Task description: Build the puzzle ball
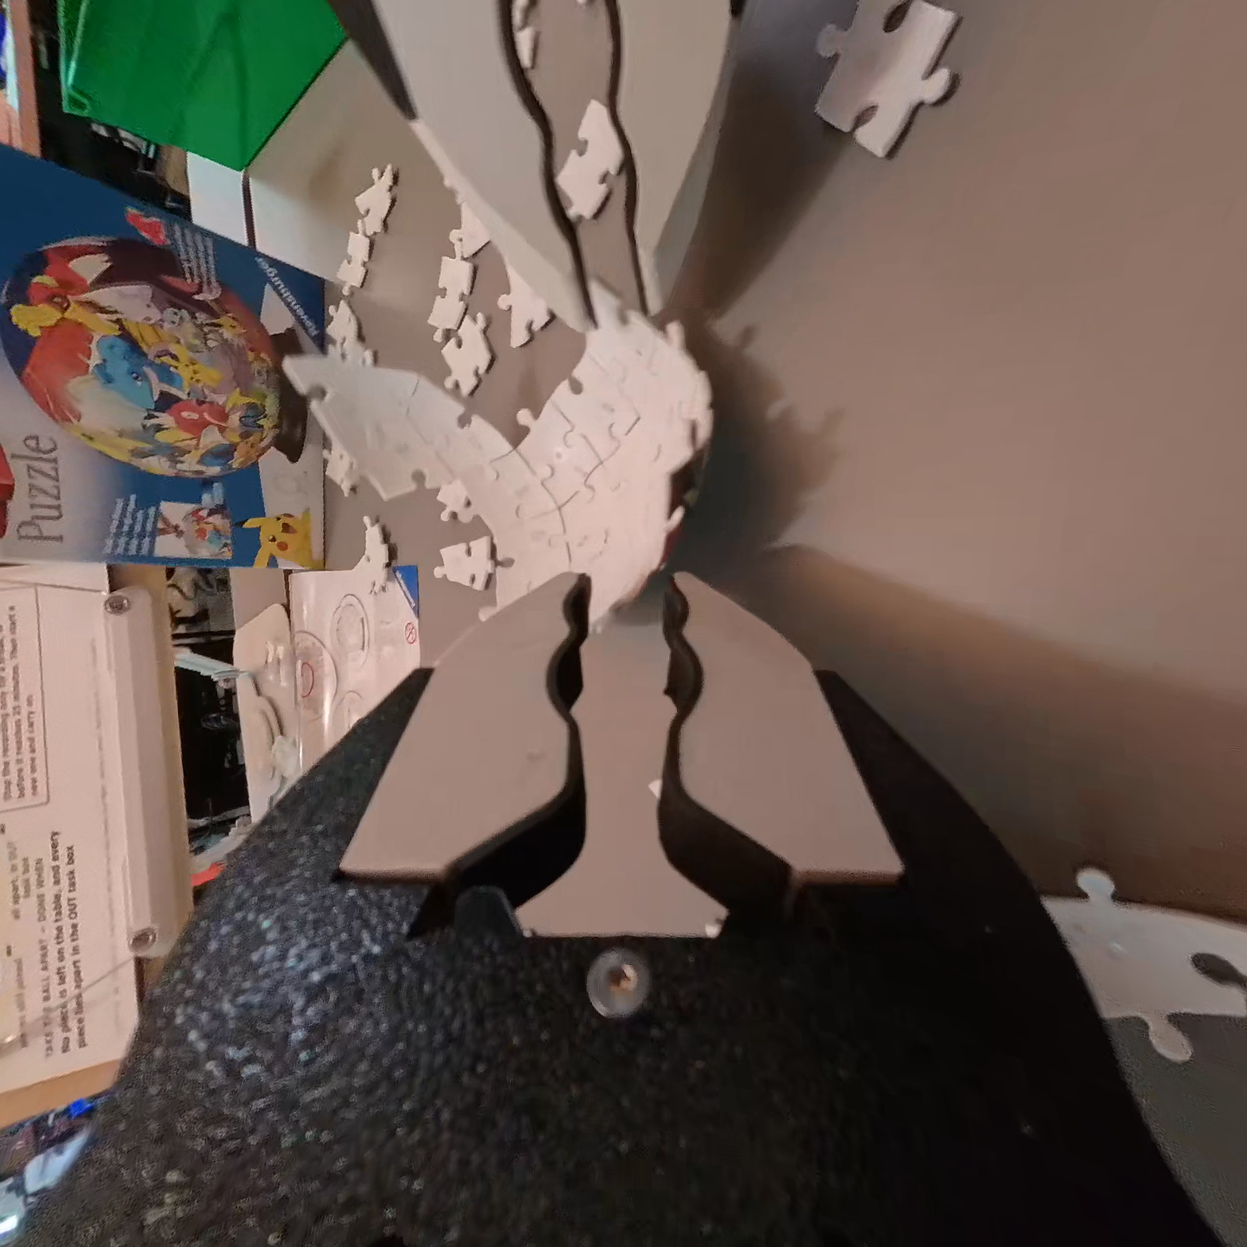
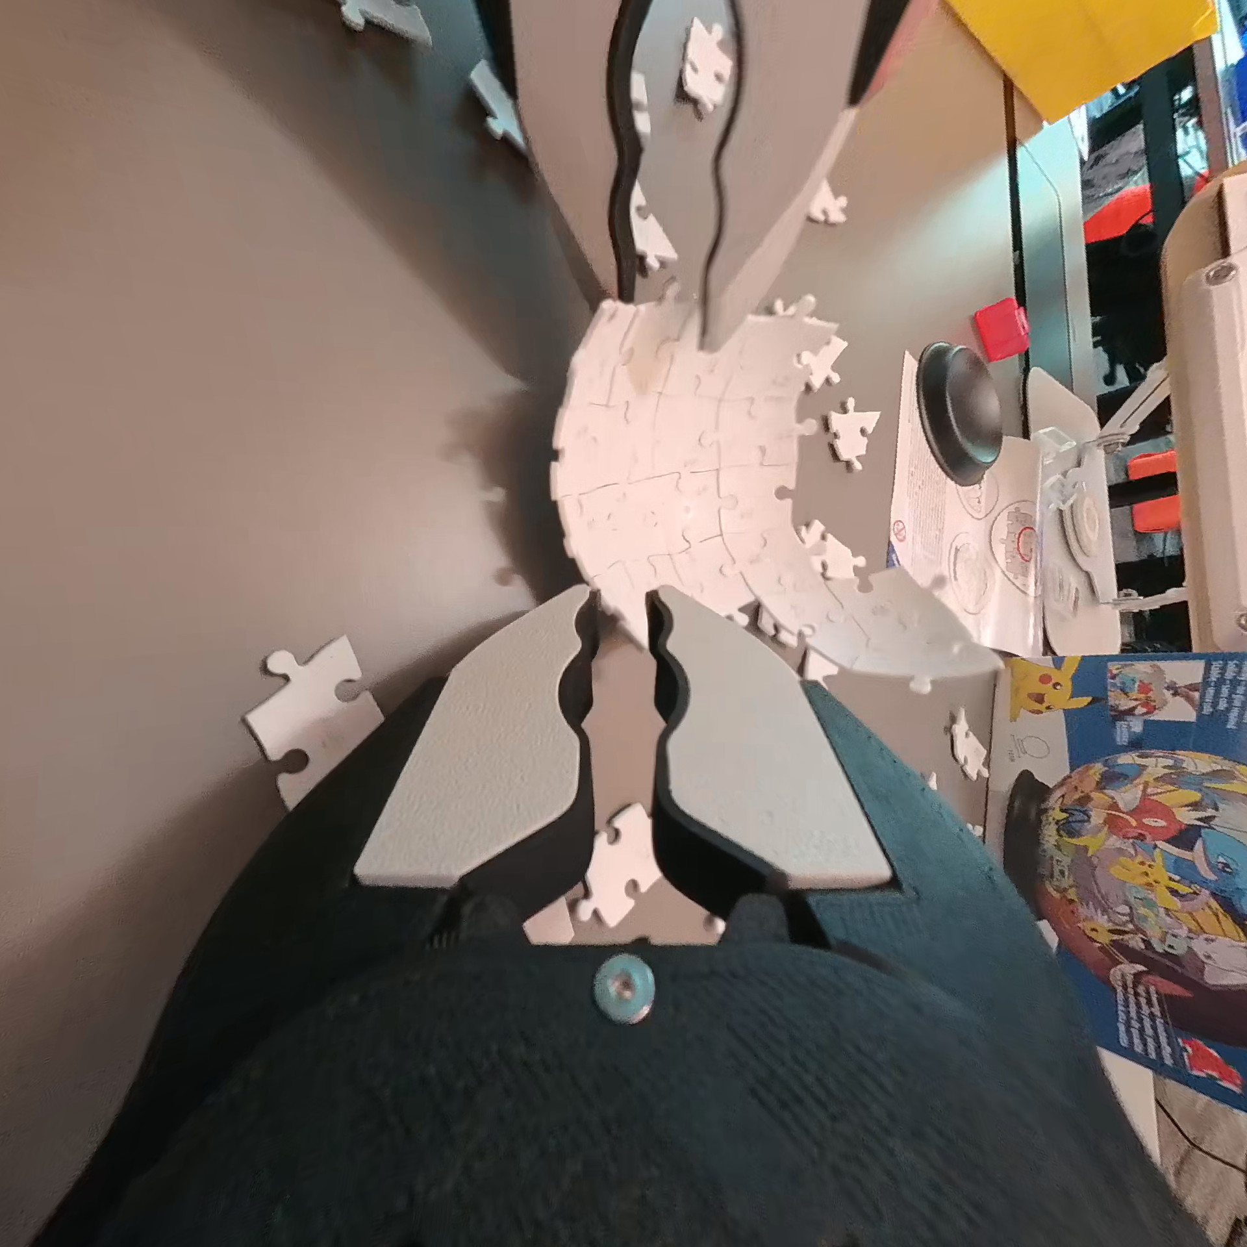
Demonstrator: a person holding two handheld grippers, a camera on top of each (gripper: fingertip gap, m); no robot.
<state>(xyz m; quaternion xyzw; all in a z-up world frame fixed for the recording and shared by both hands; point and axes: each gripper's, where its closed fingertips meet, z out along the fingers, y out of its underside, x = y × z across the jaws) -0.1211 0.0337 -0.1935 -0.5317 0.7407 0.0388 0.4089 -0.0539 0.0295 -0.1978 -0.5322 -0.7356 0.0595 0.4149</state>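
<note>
Grey bench [image 1: 1012,337] carries everything, with the puzzle box [image 1: 135,378] and a leaflet [image 2: 972,540] standing along one edge. Mid-bench sits the shell [image 2: 675,472], a curved sheet of joined white pieces, blank inner face toward both cameras, with a narrower arm [image 2: 897,634] of pieces reaching toward the box; its long axis runs from one gripper to the other. The left gripper [image 1: 624,594] and right gripper [image 2: 621,600] meet it from opposite ends, each with its jaws narrowed about the rim, probably pinching it, though blur hides the contact. Held at both ends, the shell is likely kept curved and steady for the next piece. Loose pieces [image 1: 459,303] lie scattered toward the box edge, one [image 2: 310,708] beside the right gripper.
</note>
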